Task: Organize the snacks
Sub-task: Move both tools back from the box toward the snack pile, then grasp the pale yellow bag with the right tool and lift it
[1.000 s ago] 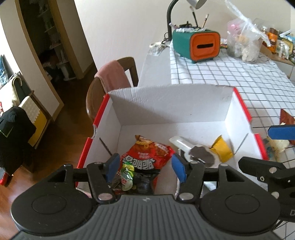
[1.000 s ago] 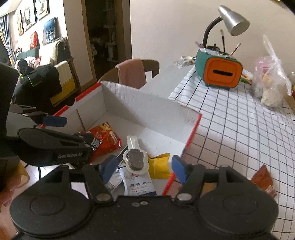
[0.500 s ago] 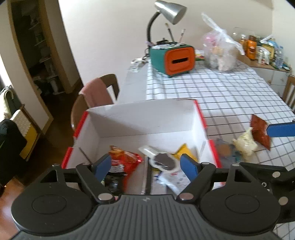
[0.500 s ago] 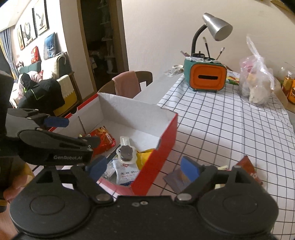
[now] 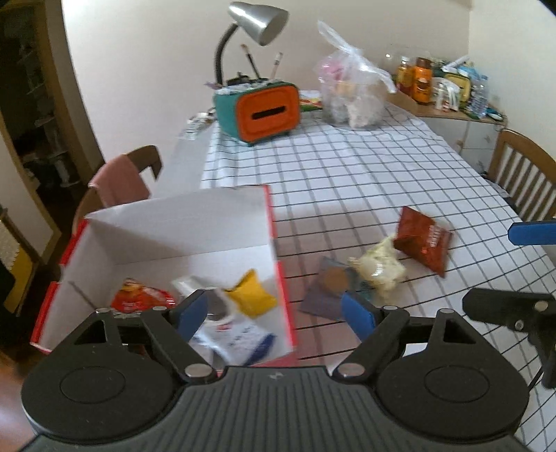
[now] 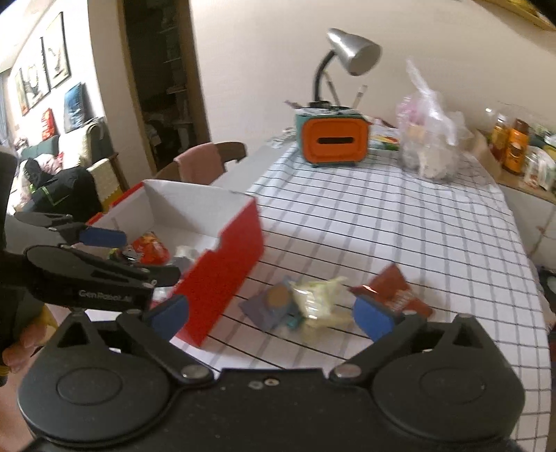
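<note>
A red box with a white inside stands at the table's left edge and holds several snack packets, among them a red one and a yellow one. Three packets lie on the checked cloth to its right: a grey-purple one, a pale yellow one and a dark red one. My left gripper is open and empty above the box's right wall. My right gripper is open and empty, just short of the loose packets.
A teal and orange box with a desk lamp stands at the back of the table, beside a clear plastic bag. Bottles and jars crowd a side shelf. Chairs stand at the left and right.
Both grippers have pulled back and swung right, away from the box's inside toward the loose packets on the cloth. Their jaws have opened wider.
</note>
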`<control>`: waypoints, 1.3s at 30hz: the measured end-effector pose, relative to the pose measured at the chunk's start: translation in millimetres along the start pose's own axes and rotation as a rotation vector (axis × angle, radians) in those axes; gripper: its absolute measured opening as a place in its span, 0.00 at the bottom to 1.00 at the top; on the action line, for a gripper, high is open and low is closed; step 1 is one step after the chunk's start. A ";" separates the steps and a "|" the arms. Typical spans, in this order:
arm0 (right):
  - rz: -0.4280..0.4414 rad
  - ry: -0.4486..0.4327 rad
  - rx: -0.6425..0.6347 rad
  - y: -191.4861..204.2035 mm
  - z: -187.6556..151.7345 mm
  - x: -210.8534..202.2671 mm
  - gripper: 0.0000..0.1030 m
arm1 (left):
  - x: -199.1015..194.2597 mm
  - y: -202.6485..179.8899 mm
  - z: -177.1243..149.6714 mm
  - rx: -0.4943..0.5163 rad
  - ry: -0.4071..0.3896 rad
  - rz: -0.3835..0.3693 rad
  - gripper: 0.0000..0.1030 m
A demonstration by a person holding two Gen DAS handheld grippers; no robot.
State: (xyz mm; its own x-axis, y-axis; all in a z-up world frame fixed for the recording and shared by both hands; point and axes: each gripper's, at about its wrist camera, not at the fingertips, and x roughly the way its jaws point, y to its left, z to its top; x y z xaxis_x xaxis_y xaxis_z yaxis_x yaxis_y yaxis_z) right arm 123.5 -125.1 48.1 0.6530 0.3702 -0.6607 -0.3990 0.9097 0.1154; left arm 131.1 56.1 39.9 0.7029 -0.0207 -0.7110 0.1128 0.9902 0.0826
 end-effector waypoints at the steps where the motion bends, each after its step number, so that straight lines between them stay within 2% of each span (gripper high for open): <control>1: -0.009 0.003 0.008 -7.1 -2.2 -1.2 0.99 | 3.2 -6.5 0.4 0.003 0.004 -0.007 0.82; 5: -0.046 0.009 0.034 -33.1 -10.7 -4.8 0.99 | 15.3 -30.3 0.9 0.015 0.023 -0.038 0.82; 11: -0.075 0.020 0.058 -63.6 -16.6 -1.1 0.98 | 37.3 -63.3 -3.0 0.027 0.039 -0.039 0.82; 20: -0.077 0.036 0.097 -92.3 -18.5 13.1 0.98 | 71.2 -88.4 -12.1 0.009 0.055 -0.002 0.82; 25: -0.065 0.051 0.085 -95.8 -12.1 33.2 0.96 | 71.8 -87.9 -18.9 -0.016 0.044 -0.012 0.82; 33: 0.011 0.126 0.028 -81.4 -0.6 90.8 0.89 | 60.0 -84.1 -31.7 0.007 0.014 0.008 0.82; 39: 0.047 0.196 0.018 -69.3 0.5 136.2 0.76 | 59.4 -79.3 -35.3 0.017 0.008 0.016 0.82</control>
State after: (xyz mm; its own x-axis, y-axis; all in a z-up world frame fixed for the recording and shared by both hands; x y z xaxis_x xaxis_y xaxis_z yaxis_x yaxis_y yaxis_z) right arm 240.4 -137.7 -49.6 0.4954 0.3699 -0.7860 -0.4132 0.8962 0.1614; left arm 139.2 -18.8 -33.6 0.6991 -0.0039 -0.7150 0.1136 0.9879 0.1057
